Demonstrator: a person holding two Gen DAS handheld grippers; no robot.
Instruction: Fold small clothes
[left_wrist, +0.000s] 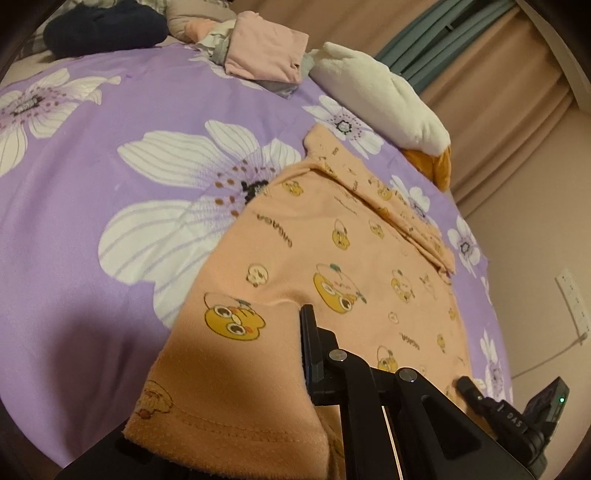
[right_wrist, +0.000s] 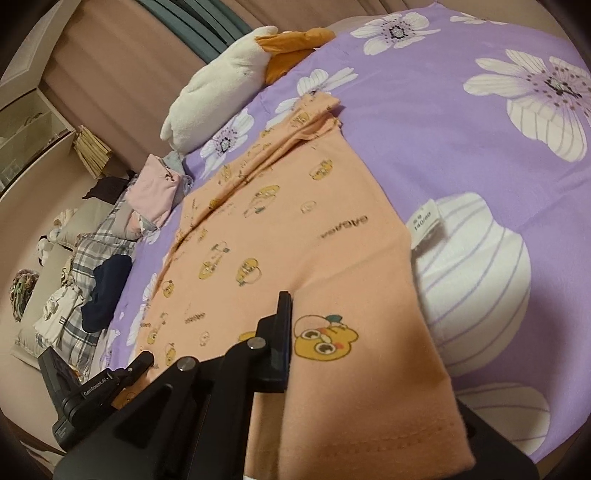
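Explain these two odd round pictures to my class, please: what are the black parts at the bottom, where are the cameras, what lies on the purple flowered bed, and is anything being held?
There is no robot here. A person holds a two-finger gripper in each hand, and a wide-angle camera on each one looks forward along its fingers, which makes the pictures round and bent. One picture comes from the left gripper, the other from the right gripper; the black parts are their fingers and frames.

On the purple flowered bedspread lies a small orange shirt printed with cartoon faces, sleeves already folded in. Both grippers are shut on its near hem, one at each side, and the cloth drapes over them. Farther off lie a folded pink garment, a dark garment and a white plush toy.
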